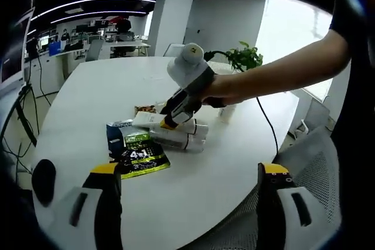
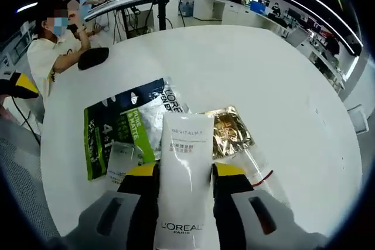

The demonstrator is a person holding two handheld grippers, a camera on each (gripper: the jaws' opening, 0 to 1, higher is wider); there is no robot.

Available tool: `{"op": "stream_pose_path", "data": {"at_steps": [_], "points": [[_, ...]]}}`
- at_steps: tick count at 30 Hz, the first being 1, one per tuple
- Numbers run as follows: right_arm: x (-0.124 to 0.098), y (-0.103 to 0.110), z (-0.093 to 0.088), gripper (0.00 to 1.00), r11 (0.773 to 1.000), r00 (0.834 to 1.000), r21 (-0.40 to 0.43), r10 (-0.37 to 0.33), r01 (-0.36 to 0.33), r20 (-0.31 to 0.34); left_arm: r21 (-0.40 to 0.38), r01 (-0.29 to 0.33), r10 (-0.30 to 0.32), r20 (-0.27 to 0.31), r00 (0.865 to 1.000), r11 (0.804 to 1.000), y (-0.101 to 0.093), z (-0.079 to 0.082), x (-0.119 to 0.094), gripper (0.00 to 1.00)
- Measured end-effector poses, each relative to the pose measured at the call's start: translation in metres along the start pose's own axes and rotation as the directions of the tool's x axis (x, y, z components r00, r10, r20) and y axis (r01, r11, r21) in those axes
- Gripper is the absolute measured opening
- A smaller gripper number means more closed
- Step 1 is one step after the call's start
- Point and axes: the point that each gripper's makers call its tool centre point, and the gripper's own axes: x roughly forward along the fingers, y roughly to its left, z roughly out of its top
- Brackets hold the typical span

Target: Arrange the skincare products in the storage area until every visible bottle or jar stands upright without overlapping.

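The right gripper is pinching a white L'Oreal Revitalift tube between its yellow-tipped jaws, the tube lying lengthwise along the jaws with its printed face up and its far end pointing away from the gripper over the round white table. The grip sits about the tube's middle, which in my judgement is giving control for tipping it onto its cap. In the left gripper view the same gripper is reaching in from the right, a person's hand wrapped around its handle, working over the cluster of products. Just beyond and to the left of the tube's far end in the right gripper view, a green and black sachet is lying flat; just to the right, a gold foil packet is lying in a clear bag, both touching or nearly touching the tube. The left gripper is hanging back near the table edge, jaws spread wide and holding nothing, well apart from the pile; I judge it is waiting clear so as not to crowd the working hand. Ahead of it, a second white tube is lying on its side beside the green sachet, not yet upright. Nothing is standing yet that I can confirm; the task appears to be at an early stage.
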Motion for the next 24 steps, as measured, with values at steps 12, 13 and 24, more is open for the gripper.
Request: {"op": "stream_pose_path", "data": {"at_steps": [12,13,24], "points": [[0.0004,-0.0001,-0.0026,0.35,0.998,1.000,0.064,0.015,-0.013,-0.026,0.002,-0.006,0.006,-0.006,1.000,1.000,0.0015,-0.0013,0.0005,0.87],[0.0003,0.0001,-0.0028,0.35,0.998,0.999,0.065,0.016,-0.014,-0.028,0.001,-0.006,0.006,-0.005,1.000,1.000,0.0013,-0.0011,0.0005,0.87],[-0.0006,-0.0017,-0.0024,0.33,0.996,0.999,0.085,0.013,-0.010,-0.031,0.001,-0.009,0.009,-0.004,1.000,1.000,0.0010,0.0000,0.0002,0.87]]}}
